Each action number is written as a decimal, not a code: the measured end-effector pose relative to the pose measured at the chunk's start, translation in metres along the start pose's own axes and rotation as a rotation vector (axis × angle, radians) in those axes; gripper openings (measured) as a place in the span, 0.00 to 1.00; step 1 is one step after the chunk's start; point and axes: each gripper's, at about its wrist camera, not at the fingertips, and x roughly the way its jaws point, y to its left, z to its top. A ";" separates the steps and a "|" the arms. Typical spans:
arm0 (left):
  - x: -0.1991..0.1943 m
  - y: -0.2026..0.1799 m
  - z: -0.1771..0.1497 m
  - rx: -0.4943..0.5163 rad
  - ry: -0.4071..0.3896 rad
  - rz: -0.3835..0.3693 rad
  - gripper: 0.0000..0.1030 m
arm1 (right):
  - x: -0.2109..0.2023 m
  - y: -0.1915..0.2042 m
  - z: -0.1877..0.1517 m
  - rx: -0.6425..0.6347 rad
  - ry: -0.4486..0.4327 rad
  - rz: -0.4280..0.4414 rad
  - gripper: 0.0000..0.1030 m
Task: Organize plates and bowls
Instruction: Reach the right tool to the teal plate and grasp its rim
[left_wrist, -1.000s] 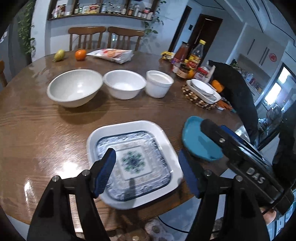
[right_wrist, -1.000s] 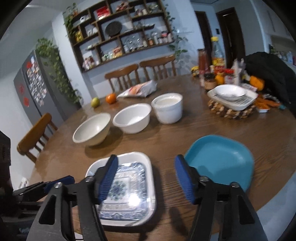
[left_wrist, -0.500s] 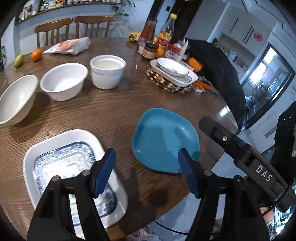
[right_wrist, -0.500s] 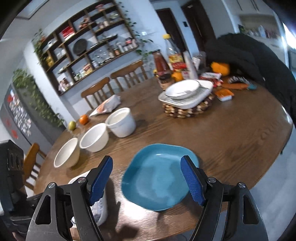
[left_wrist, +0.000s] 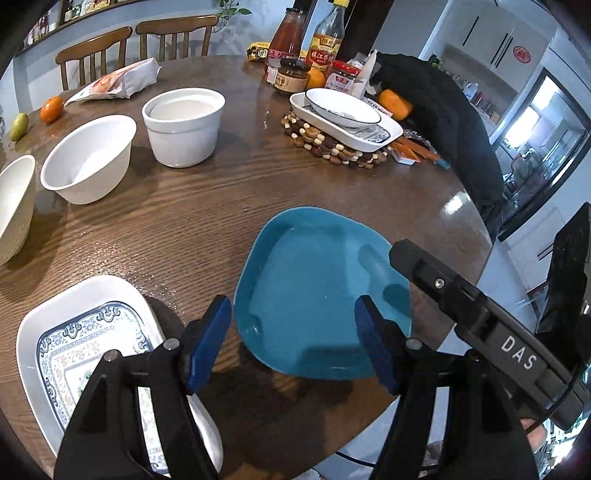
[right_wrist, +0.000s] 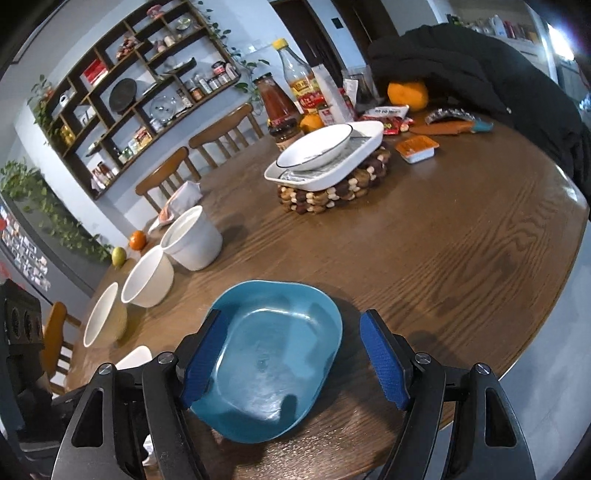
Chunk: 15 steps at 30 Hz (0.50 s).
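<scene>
Two grippers now hover over the blue plate (left_wrist: 321, 291).
Both jaws released, empty; they swung here from the patterned plate (left_wrist: 88, 354), so pickup looks next.

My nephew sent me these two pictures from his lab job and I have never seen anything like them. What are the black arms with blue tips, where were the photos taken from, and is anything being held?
Those are hand-held grippers, one in each of a person's hands, with a wide-angle camera on each looking along its two fingers. One picture is from the left gripper, the other from the right gripper. Both hang open over a blue plate on a round wooden table; nothing is held. Also there: a patterned white dish, three white bowls, and a bowl in a dish on a beaded trivet.
</scene>
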 end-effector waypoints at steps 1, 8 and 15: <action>0.003 0.000 0.000 0.002 0.007 0.002 0.66 | 0.001 -0.001 0.000 0.001 0.003 0.000 0.74; 0.011 0.000 0.004 0.011 0.019 0.028 0.64 | 0.007 -0.002 -0.001 -0.010 0.002 -0.007 0.64; 0.020 0.004 0.005 -0.007 0.058 0.014 0.64 | 0.013 -0.001 0.000 -0.018 0.010 -0.016 0.57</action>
